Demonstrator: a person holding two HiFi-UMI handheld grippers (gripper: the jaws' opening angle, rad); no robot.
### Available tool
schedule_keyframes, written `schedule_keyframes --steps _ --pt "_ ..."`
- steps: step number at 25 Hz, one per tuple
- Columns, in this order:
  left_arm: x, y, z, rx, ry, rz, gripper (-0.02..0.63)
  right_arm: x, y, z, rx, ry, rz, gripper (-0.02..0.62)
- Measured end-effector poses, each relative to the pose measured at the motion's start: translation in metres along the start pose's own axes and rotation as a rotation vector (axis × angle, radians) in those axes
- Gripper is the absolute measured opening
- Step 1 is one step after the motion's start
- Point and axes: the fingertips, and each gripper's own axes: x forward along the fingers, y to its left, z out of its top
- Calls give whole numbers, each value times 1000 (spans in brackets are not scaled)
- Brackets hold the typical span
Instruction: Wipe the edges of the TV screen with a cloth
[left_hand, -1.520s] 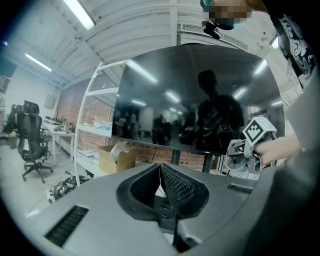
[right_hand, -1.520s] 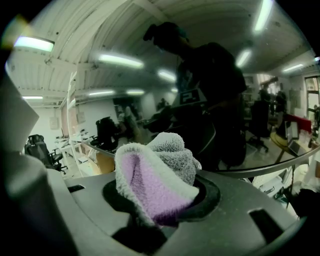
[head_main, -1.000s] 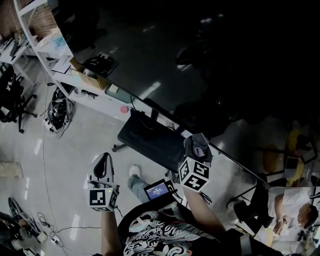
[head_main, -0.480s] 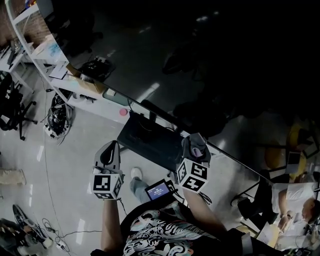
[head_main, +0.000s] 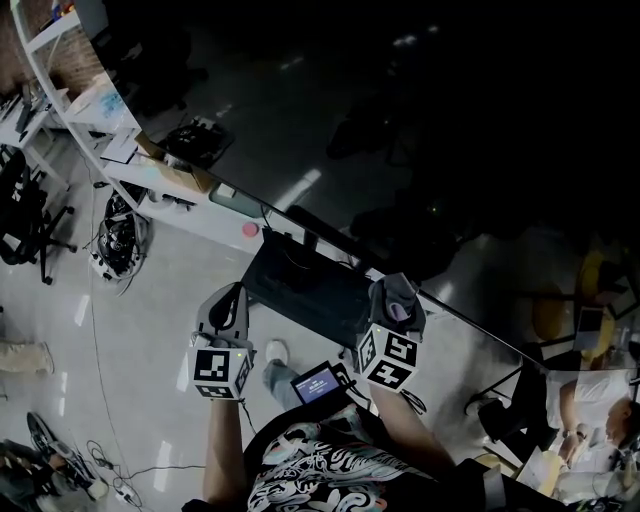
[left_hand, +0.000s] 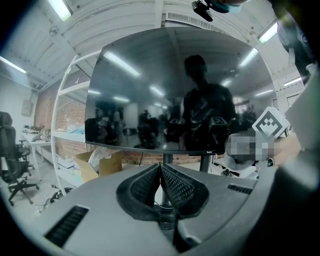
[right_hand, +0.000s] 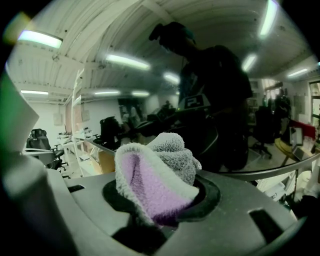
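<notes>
1. Head view looks steeply down on the large glossy black TV screen (head_main: 400, 150), which fills the upper right. Its lower edge runs diagonally from upper left to lower right. The left gripper view faces that screen (left_hand: 175, 90) square on and shows reflected ceiling lights and a person's dark silhouette, which the head view does not.
2. A white metal shelving rack (head_main: 60, 90) stands to the left of the screen. Only the left gripper view shows the open brown cardboard box (left_hand: 97, 165) near the foot of the rack.
3. The TV's flat black stand base (head_main: 300, 285) rests on the pale floor below the screen edge, between the two grippers.
4. The left gripper (head_main: 232, 300) hangs just left of the base. Its own view shows its ribbed black pads pressed together with nothing between them (left_hand: 160, 170).
5. The right gripper (head_main: 395, 305) is at the screen's lower edge. Its own view shows it (right_hand: 155, 192) pinching a fluffy grey-and-purple cloth.
6. That cloth (right_hand: 150, 170) bulges out above the pads. In the head view it (head_main: 392, 290) lies right at the screen's lower edge, but whether it touches the edge cannot be told.
7. A small lit display (head_main: 318, 381) sits at the person's chest and is seen only from the head.
</notes>
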Motion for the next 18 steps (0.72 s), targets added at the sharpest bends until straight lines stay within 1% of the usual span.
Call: schedule_keyframes --steps 6,14,18 --pt "14 9 0 3 2 -30 17 2 4 0 -22 1 -22 210" --pt "43 28 6 -8 -13 -72 17 12 15 2 -10 17 -56 210" --pt "54 33 10 -3 -23 -108 18 14 19 3 0 31 -68 210"
